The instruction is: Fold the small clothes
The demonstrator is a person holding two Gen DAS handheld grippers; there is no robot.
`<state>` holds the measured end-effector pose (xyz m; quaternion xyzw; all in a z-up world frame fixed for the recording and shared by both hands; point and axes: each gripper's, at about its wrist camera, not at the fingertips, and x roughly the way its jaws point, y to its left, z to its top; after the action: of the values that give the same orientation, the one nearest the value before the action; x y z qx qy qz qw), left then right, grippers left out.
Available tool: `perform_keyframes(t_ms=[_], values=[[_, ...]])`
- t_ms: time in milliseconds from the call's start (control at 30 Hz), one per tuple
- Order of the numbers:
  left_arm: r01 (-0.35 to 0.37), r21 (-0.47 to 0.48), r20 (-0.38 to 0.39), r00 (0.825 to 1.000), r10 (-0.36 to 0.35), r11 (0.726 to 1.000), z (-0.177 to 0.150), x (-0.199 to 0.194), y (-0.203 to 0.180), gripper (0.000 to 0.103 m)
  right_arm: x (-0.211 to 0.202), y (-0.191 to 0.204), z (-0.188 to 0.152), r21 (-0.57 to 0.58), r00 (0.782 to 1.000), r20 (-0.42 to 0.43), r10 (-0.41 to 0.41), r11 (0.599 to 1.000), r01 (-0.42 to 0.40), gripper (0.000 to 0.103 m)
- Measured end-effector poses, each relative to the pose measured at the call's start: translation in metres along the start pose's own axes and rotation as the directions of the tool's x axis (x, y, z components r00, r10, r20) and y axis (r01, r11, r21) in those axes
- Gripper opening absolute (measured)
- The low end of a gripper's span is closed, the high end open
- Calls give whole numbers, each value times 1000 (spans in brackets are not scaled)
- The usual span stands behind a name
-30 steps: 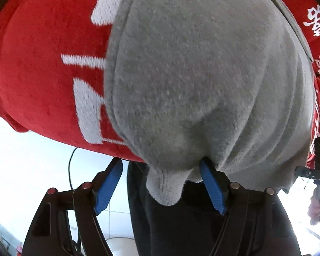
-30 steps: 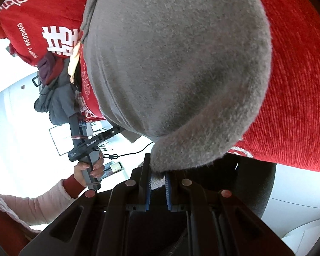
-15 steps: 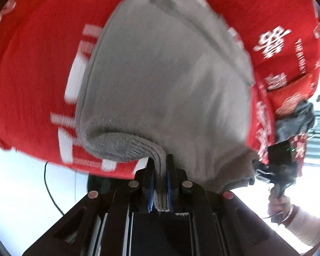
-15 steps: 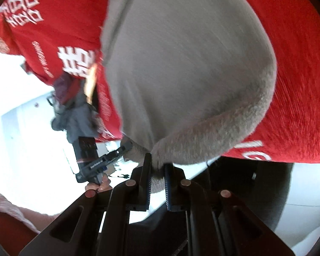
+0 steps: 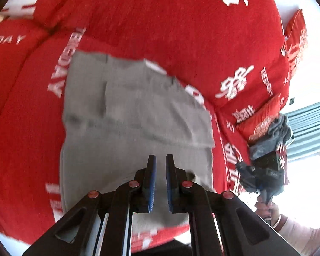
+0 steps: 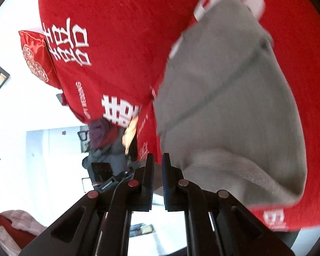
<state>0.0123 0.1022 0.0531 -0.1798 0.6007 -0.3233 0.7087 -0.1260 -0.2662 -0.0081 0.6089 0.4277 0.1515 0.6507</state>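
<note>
A small grey garment point(image 5: 125, 128) lies spread on a red bed cover with white lettering point(image 5: 160, 25). It also shows in the right wrist view point(image 6: 228, 115), with its near edge rolled up. My left gripper point(image 5: 160, 160) hovers over the garment's near edge; its blue-padded jaws stand nearly together with a narrow gap and nothing between them. My right gripper point(image 6: 157, 160) is at the garment's left edge, jaws nearly together; a bit of grey cloth seems to sit between them, but blur hides the contact.
Red cushions point(image 5: 296, 34) and a heap of dark clothes point(image 5: 268, 140) lie along the cover's far side. The pile of dark clothes also shows in the right wrist view point(image 6: 108, 140). White floor and walls surround the bed.
Both grippers have pulled back and down. The garment that hung close to the cameras now lies flatter on the cover. The left gripper has let go of its fold.
</note>
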Motion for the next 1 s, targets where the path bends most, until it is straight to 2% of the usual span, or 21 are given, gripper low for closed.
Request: perform_keyframes(t_ms=[33, 100, 133, 167, 233, 267, 300, 333, 367, 433, 567, 600, 700, 733, 767, 800, 833, 867, 900, 967, 1000], values=[[-16, 13, -3, 1000, 16, 1000, 7, 5, 0, 10, 4, 3, 8, -10, 1000, 10, -28, 1000, 29, 8], [-71, 43, -29, 997, 72, 997, 12, 15, 5, 10, 12, 7, 23, -52, 988, 15, -157, 986, 157, 10], [-119, 58, -47, 991, 122, 991, 11, 19, 8, 10, 17, 10, 26, -89, 973, 2, -232, 969, 231, 11], [-157, 68, -60, 985, 161, 985, 8, 21, 12, 11, 26, 14, 26, -148, 941, -26, -337, 933, 329, 14], [-252, 83, -101, 960, 260, 964, 1, 32, 14, 14, 42, 19, 19, -262, 877, -76, -474, 859, 441, 45], [-300, 96, -120, 943, 311, 949, -3, 35, 16, 22, 52, 22, 12, -343, 838, -93, -538, 807, 480, 69], [-348, 113, -137, 922, 361, 931, -7, 36, 16, 47, 55, 22, 7, -388, 820, -102, -563, 781, 489, 72], [-384, 139, -132, 906, 401, 913, -11, 36, 15, 64, 63, 23, 2, -440, 795, -113, -595, 748, 497, 72], [-402, 173, -112, 899, 423, 899, -14, 35, 11, 65, 69, 24, -2, -478, 775, -119, -621, 720, 503, 72], [-397, 254, -130, 889, 438, 882, -18, 40, 2, 69, 80, 26, -7, -546, 742, -124, -659, 670, 504, 72], [-383, 349, -193, 864, 465, 855, -24, 69, -6, 70, 97, 25, -6, -609, 697, -158, -700, 624, 489, 72], [-372, 367, -205, 862, 464, 853, -25, 77, -10, 70, 102, 26, -5, -632, 680, -153, -717, 600, 491, 72], [-358, 410, -222, 853, 473, 839, -30, 95, -19, 70, 104, 18, -1, -654, 665, -166, -728, 586, 478, 72], [-370, 433, -223, 840, 495, 822, -32, 102, -20, 64, 106, 18, 1, -651, 666, -176, -725, 594, 473, 72], [-385, 449, -221, 826, 518, 806, -34, 107, -21, 50, 108, 15, 3, -649, 666, -184, -723, 598, 470, 70], [-400, 465, -233, 806, 545, 790, -36, 113, -19, 11, 113, 12, 3, -651, 662, -186, -726, 596, 470, 61], [-410, 464, -230, 800, 554, 785, -36, 112, -19, 11, 115, 8, 2, -657, 648, -193, -737, 588, 472, 47], [-402, 440, -229, 814, 533, 803, -33, 107, -19, 10, 119, 5, -1, -666, 630, -204, -750, 578, 472, 7], [-391, 402, -225, 835, 503, 828, -30, 97, -19, 10, 123, 5, -4, -687, 610, -197, -767, 552, 473, 8], [-378, 349, -186, 869, 459, 857, -22, 76, -22, 7, 115, 16, -3, -694, 641, -163, -750, 549, 466, 8], [-377, 320, -170, 880, 444, 869, -17, 67, -23, 7, 105, 22, 0, -683, 655, -137, -743, 550, 481, 8]])
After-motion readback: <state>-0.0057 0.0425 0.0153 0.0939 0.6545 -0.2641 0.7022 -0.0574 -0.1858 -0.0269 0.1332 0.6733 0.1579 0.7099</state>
